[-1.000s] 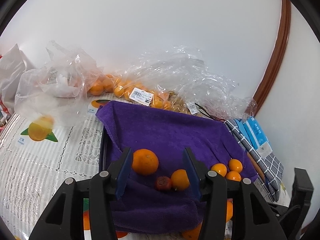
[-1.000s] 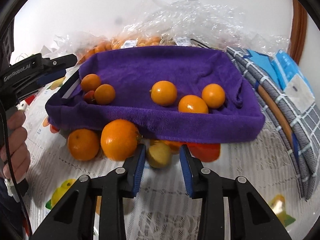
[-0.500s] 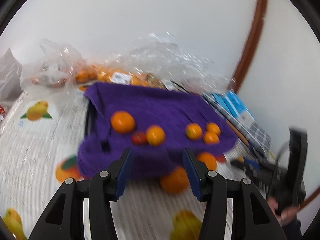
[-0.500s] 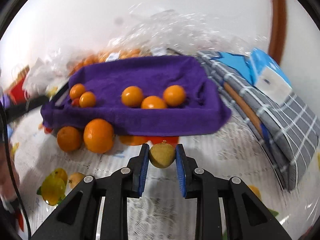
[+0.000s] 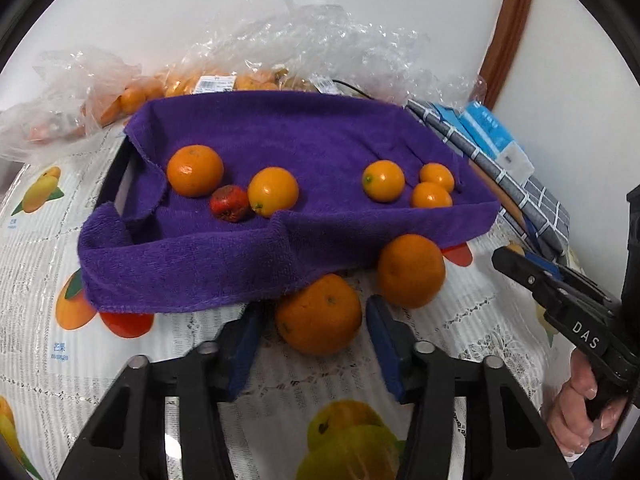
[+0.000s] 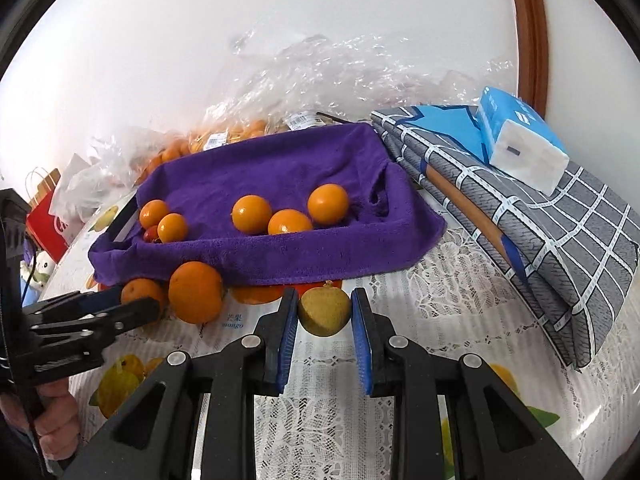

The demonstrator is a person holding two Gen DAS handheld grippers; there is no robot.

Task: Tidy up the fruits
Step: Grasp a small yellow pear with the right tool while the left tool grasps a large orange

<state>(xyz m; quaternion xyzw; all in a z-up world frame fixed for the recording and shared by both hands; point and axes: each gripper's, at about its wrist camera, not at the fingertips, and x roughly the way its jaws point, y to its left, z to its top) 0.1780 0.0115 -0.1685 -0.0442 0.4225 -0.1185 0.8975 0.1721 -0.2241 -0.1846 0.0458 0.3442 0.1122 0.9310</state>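
Note:
A tray lined with a purple towel (image 5: 320, 136) holds several oranges and one small red fruit (image 5: 230, 209). Two larger oranges lie on the table in front of it. My left gripper (image 5: 314, 338) is open, its fingers on either side of the nearer orange (image 5: 319, 314); the other orange (image 5: 411, 270) lies just right of it. My right gripper (image 6: 325, 322) is shut on a small yellow-brown fruit (image 6: 325, 311) and holds it in front of the purple tray (image 6: 280, 168). It also shows at the right of the left wrist view (image 5: 560, 292).
Clear plastic bags of oranges (image 5: 224, 80) lie behind the tray along the wall. A folded grey checked cloth (image 6: 560, 240) with a blue tissue pack (image 6: 520, 140) lies right of the tray. The tablecloth has printed fruit. A red bag (image 6: 48, 220) stands far left.
My left gripper has pulled back from over the tray and come down around the orange on the table. My right gripper has shut on the yellow-brown fruit and lifted it.

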